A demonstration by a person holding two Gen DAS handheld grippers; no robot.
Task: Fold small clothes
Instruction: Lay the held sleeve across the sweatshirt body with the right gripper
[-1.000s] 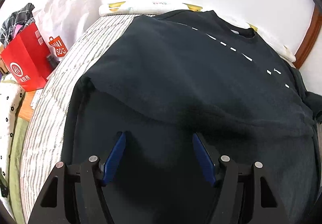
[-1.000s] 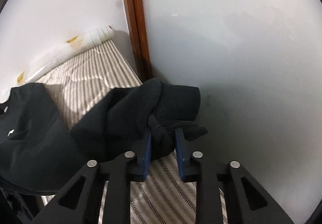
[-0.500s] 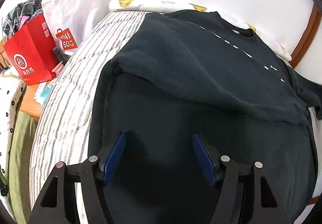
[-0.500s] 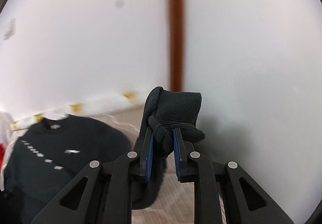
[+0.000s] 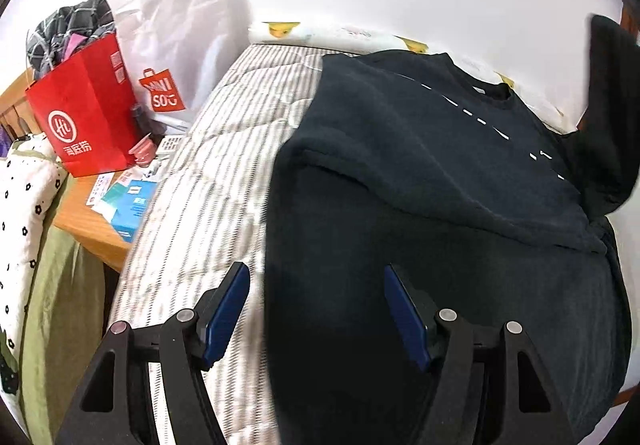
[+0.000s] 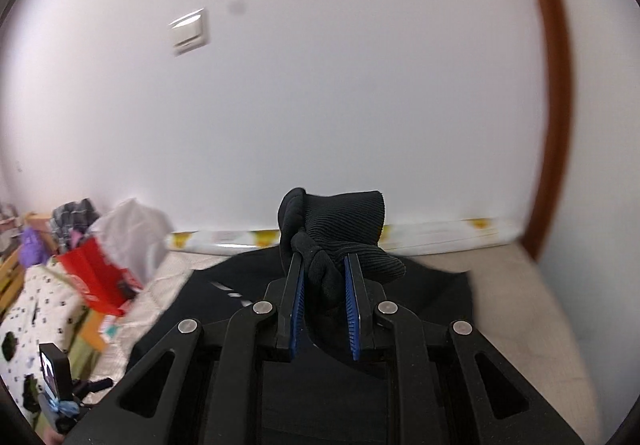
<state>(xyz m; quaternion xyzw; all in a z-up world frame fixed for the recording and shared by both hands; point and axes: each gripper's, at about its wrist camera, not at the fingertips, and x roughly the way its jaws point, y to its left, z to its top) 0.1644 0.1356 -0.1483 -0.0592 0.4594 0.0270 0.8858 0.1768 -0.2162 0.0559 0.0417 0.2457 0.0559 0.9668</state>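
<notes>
Holding the ribbed black cuff (image 6: 340,221) of the dark sweatshirt sleeve, my right gripper (image 6: 325,285) has its blue pads pressed on the bunched fabric, lifted in front of the white wall (image 6: 360,85). My left gripper (image 5: 316,309) hangs with its jaws wide apart and nothing between them, above the left edge of the black sweatshirt with dashed white print (image 5: 440,173). This sweatshirt lies spread on the striped grey-white mattress (image 5: 224,173). A red paper bag (image 5: 80,117) stands beside the mattress.
</notes>
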